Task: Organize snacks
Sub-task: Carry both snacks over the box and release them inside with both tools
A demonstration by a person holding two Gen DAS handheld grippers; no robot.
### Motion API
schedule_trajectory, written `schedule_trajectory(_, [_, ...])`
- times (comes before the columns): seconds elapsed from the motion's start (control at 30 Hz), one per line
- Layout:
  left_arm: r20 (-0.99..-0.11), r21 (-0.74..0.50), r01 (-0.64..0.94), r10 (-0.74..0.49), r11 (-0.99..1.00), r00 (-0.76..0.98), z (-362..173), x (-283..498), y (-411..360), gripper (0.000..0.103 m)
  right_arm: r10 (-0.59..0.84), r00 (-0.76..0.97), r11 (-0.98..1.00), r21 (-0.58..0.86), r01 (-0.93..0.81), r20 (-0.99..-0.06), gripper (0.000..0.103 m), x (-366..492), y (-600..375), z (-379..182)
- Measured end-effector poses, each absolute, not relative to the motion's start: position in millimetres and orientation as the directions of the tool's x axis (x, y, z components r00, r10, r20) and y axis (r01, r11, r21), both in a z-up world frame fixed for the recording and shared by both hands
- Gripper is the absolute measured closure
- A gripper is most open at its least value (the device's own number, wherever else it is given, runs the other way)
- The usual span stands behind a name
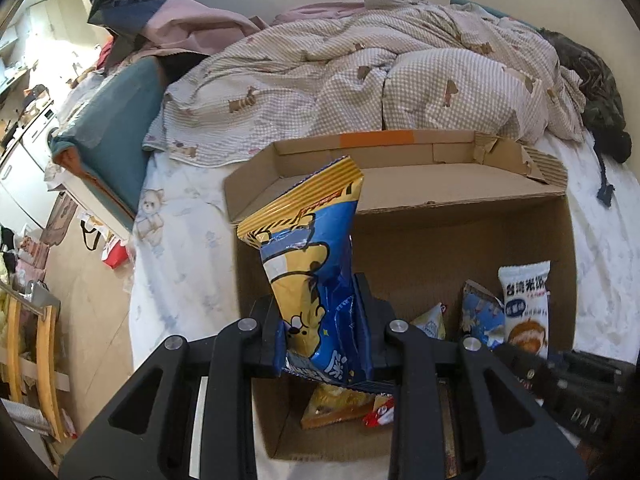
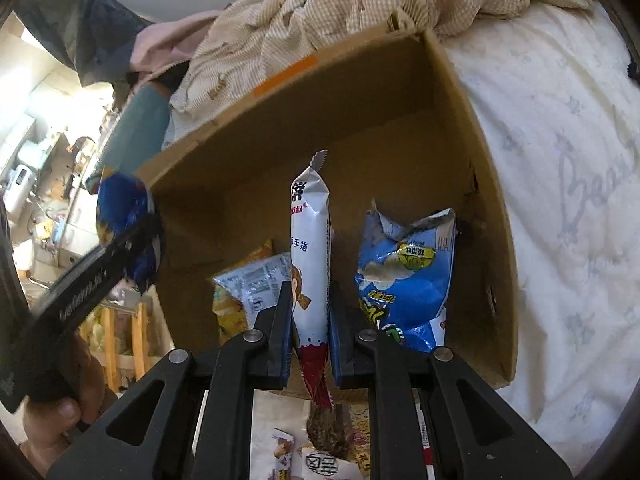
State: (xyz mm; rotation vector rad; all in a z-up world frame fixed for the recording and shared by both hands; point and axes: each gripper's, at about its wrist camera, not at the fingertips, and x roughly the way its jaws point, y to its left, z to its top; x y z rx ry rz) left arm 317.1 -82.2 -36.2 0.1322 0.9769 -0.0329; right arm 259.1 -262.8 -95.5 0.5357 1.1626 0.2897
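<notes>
My left gripper (image 1: 324,332) is shut on a blue and yellow snack bag (image 1: 308,264), held upright over the near left part of an open cardboard box (image 1: 460,236) on the bed. It also shows blurred at the left of the right wrist view (image 2: 132,236). My right gripper (image 2: 310,328) is shut on a tall white snack packet (image 2: 310,240) with a dark red end, held upright at the box's near side (image 2: 492,208). A light blue snack bag (image 2: 404,276) stands in the box just right of it. The white packet also shows in the left wrist view (image 1: 524,304).
More snack packs lie on the box floor (image 1: 340,404) and near the right gripper (image 2: 248,284). Loose packets lie on the bed below the right gripper (image 2: 320,460). A rumpled checked duvet (image 1: 360,80) sits behind the box. The bed edge and floor (image 1: 92,300) are at left.
</notes>
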Motion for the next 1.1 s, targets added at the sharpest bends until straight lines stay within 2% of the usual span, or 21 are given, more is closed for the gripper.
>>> schedule_trajectory(0.57, [-0.826,0.105,0.113,0.024,0.988,0.562,-43.7,321.6,-82.9,0.076,0.44,0.39,0.869,0.493,0.041,-0.809,0.083,264.3,-253.9,-94.2])
schedule_trajectory(0.63, [-0.826,0.102,0.105,0.025,0.989,0.564,-41.5,321.2,-80.7,0.075,0.435,0.395,0.869,0.492,0.051,-0.809,0.08,263.4,-256.1,-93.9])
schedule_trajectory(0.67, [-0.826,0.1,0.102,0.025,0.99,0.563,-39.8,321.0,-79.1,0.07,0.439,0.398,0.866,0.498,0.054,-0.806,0.075,263.7,-257.5,-93.1])
schedule_trajectory(0.7, [-0.825,0.093,0.1,0.02,0.991,0.564,-38.2,320.5,-77.9,0.058,0.442,0.4,0.863,0.503,0.056,-0.803,0.07,264.3,-258.0,-92.3])
schedule_trajectory(0.73, [-0.822,0.085,0.098,0.014,0.991,0.569,-36.2,319.3,-76.9,0.052,0.446,0.405,0.859,0.509,0.059,-0.799,0.057,264.0,-259.4,-91.2])
schedule_trajectory(0.77, [-0.817,0.084,0.096,0.013,0.992,0.576,-34.1,317.8,-76.0,0.04,0.448,0.414,0.854,0.516,0.062,-0.792,0.048,263.5,-261.3,-89.5])
schedule_trajectory(0.8, [-0.81,0.083,0.096,0.011,0.992,0.587,-30.9,315.2,-75.8,0.034,0.446,0.424,0.853,0.518,0.066,-0.788,0.045,263.1,-262.4,-87.8])
schedule_trajectory(0.87, [-0.801,0.076,0.116,-0.008,0.99,0.598,-25.6,311.0,-76.7,0.031,0.44,0.434,0.853,0.517,0.072,-0.786,0.043,262.9,-265.1,-85.1])
schedule_trajectory(1.1, [-0.802,0.056,0.109,-0.02,0.992,0.597,-16.0,306.3,-72.9,0.031,0.451,0.44,0.842,0.533,0.078,-0.776,0.043,263.9,-269.6,-80.9])
